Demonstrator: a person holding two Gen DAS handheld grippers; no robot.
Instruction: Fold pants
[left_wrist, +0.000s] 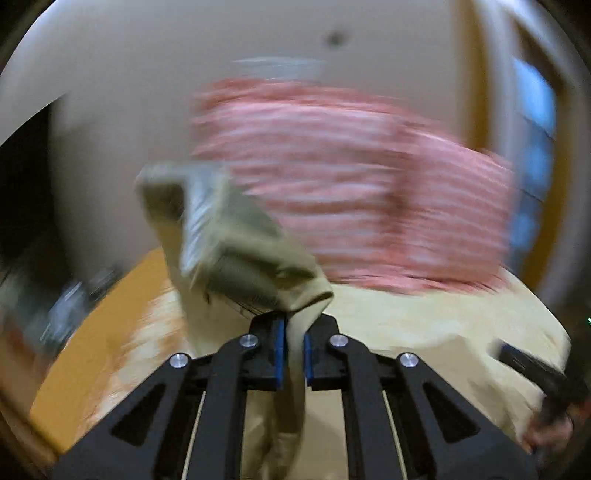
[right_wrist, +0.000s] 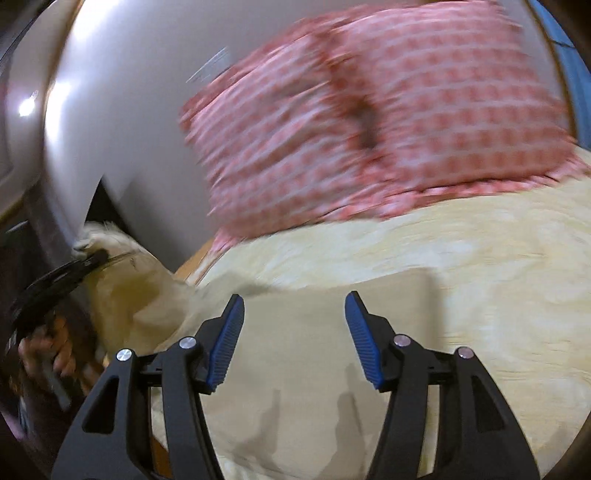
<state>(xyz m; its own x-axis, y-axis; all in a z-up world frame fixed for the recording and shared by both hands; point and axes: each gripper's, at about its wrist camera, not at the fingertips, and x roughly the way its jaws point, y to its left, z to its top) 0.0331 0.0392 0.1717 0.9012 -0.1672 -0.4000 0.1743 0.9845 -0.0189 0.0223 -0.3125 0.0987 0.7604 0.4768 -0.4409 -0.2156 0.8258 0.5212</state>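
where the left claw (left_wrist: 293, 345) meets the pants (left_wrist: 243, 243), its blue pads (left_wrist: 280, 350) are pinched on a khaki fold that runs down between them and bunches up above the tips, lifted off the bed. left wrist view is motion-blurred; the raised part looks like a waistband or hem, cannot tell which.

right claw (right_wrist: 294, 339) spread wide, nothing between its blue pads (right_wrist: 227, 339). directly below and ahead of it a flat tan panel of the pants (right_wrist: 314, 332) lies on the pale yellow bedspread (right_wrist: 498, 277). claw shadows fall on that panel. whether the tips touch the cloth, cannot tell.

in the right wrist view the left claw (right_wrist: 86, 254) shows at far left, gripping pale cloth held up above the bed edge, a hand (right_wrist: 48, 354) below it.

pink patterned pillows (right_wrist: 388, 122) sit at the head of the bed, beyond the pants. orange-brown bed frame (left_wrist: 96, 332) visible at left.
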